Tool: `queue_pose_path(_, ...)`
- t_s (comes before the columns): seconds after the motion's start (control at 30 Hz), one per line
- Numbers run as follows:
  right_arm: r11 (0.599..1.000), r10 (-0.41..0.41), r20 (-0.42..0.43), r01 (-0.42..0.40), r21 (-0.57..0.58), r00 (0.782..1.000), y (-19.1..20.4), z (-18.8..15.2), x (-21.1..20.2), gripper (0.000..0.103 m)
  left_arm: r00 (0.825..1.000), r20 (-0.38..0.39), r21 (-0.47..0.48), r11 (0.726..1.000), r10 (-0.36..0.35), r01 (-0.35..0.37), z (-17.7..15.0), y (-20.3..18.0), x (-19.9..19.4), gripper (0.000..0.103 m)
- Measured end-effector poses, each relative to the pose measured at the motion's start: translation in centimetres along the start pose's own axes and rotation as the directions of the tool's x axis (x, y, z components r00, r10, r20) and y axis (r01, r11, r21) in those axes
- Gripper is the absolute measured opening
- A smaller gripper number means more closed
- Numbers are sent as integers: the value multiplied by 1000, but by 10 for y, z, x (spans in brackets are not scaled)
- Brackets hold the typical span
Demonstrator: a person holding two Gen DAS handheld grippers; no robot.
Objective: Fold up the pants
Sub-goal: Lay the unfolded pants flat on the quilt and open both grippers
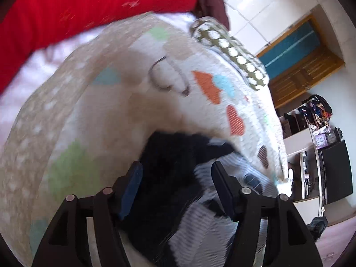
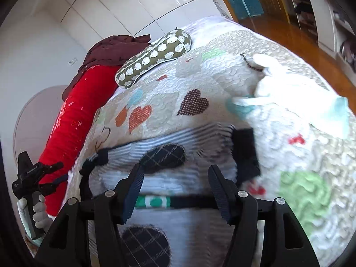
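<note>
Two grippers hang over a bed, each with its jaws apart and nothing pinched between them. Far to the left in the right wrist view, the person's gloved left hand [image 2: 36, 209] grips the handle of the left gripper [image 2: 56, 172], held beside a long red bolster [image 2: 73, 129] with a dark maroon cloth [image 2: 109, 46] heaped at its far end. Next along lies an olive cushion with white dots [image 2: 155, 54], resting on the cream quilt [image 2: 222, 71] patched with hearts and coloured shapes. On that quilt, nearest the cameras, lie the pants [image 2: 178, 138]: grey-striped fabric with dark oval plaid patches and black cuffs, spread out under the right gripper [image 2: 175, 191], whose blue-padded fingers [image 2: 133, 191] stand released above the cloth, a green-and-white band showing between them. Further right a white and pale-blue bundle [image 2: 278, 84] sits on the quilt, and beyond the bed runs a wooden floor [image 2: 278, 29]. From the left wrist view, the left gripper [image 1: 175, 189] is likewise unclenched over a dark and striped part of the pants [image 1: 200, 200], blurred.
</note>
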State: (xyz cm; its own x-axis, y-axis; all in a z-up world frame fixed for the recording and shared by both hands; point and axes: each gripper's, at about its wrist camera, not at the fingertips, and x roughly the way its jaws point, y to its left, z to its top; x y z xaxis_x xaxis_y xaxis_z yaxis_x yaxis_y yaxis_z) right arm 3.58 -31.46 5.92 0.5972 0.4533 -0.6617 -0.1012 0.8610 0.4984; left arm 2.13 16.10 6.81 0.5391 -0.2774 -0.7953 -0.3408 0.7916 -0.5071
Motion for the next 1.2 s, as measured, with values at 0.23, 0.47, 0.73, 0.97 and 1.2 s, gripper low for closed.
queue_pose_path(0.23, 996, -89, 19, 89, -2, 996, -28, -44, -45, 69, 989, -104, -162, 983, -101, 83, -58, 63, 16, 63)
queue_pose_path(0.47, 994, -69, -22, 71, 79, 997, -46, -80, -45, 71, 988, -99, -44, 993, -115, 111, -82, 18, 36, 76)
queue_pose_path(0.73, 996, 18, -71, -12, 90, 997, -39, -82, -15, 25, 998, -52, 47, 999, 26, -24, -96, 4, 18, 11)
queue_pose_path(0.97, 993, 39, -33, -35, 114, 999, -54, -85, -37, 19, 996, 8, 118, 989, 87, -87, -116, 6, -35, 13)
queue_pose_path(1.2, 982, 23, -41, -15, 191, 999, -78, -97, -43, 24, 987, 19, 39, 987, 158, -159, -137, 37, -32, 26)
